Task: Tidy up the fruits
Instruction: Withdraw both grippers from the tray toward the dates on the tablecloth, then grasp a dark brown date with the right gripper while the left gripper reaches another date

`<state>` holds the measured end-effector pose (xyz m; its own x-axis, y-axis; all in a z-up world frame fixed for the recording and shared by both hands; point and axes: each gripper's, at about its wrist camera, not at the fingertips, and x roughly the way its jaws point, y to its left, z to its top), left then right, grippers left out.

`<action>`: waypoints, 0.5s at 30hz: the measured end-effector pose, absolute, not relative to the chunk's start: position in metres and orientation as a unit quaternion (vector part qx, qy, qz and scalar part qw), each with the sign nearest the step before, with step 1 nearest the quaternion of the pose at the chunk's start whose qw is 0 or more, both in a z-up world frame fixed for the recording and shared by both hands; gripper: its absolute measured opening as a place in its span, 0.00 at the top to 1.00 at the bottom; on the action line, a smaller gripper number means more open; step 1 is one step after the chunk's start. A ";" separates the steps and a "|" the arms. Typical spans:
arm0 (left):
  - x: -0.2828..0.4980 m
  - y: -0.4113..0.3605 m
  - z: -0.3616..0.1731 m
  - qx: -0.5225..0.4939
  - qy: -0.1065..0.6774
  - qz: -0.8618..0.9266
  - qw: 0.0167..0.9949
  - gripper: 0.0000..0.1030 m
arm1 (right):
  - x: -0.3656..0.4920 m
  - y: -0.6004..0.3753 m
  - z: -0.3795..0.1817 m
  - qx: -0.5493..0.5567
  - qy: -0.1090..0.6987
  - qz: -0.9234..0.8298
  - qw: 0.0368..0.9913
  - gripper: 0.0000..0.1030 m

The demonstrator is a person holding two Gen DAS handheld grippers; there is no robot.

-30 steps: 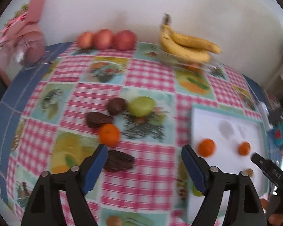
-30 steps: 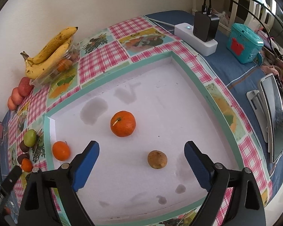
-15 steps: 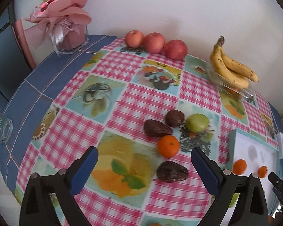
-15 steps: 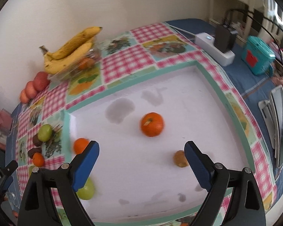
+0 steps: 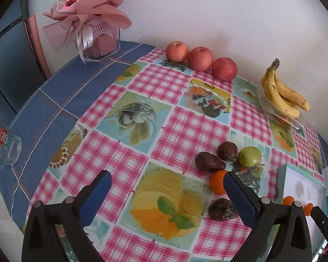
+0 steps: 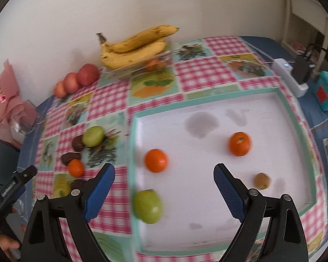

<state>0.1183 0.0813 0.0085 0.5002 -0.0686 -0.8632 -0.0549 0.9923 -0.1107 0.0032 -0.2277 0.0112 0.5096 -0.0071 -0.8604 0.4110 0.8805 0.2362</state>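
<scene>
My left gripper (image 5: 166, 193) is open and empty above the checked tablecloth. To its right lie a green fruit (image 5: 250, 156), an orange (image 5: 217, 182) partly behind my right finger, and three dark brown fruits (image 5: 210, 162). My right gripper (image 6: 164, 183) is open and empty over the white tray (image 6: 294, 118). In the tray lie two oranges (image 6: 156, 160), a green fruit (image 6: 147, 206) at its left edge and a small brown fruit (image 6: 262, 180). The loose fruit group (image 6: 93, 136) lies left of the tray.
Three red apples (image 5: 200, 58) and a banana bunch (image 5: 282, 96) on a clear box stand along the wall. A pink bouquet in a vase (image 5: 91, 21) stands at the back left. A glass (image 5: 4, 148) lies on the blue cloth. A power strip (image 6: 292, 76) and teal box (image 6: 327, 93) sit right of the tray.
The left gripper has pulled back and swung left, so the loose fruits now sit to its right. The right gripper has swung left; a green fruit now shows at the tray's left edge.
</scene>
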 end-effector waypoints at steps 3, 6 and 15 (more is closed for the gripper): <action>0.124 0.090 0.007 -0.075 0.500 -0.004 0.863 0.00 | 0.011 -0.212 0.014 0.203 0.479 -0.109 0.847 0.11; 0.129 0.098 0.008 -0.078 0.494 0.002 0.866 0.00 | 0.021 -0.195 0.015 0.199 0.480 -0.091 0.849 0.11; 0.146 0.124 -0.003 -0.075 0.506 0.020 0.859 0.00 | 0.052 -0.146 0.001 0.168 0.504 -0.056 0.845 0.11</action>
<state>0.1458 0.1239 -0.0033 0.4878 -0.0412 -0.8720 -0.1112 0.9878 -0.1089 0.0519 -0.1463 0.0012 0.4849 0.0746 -0.8714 0.2648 0.9371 0.2276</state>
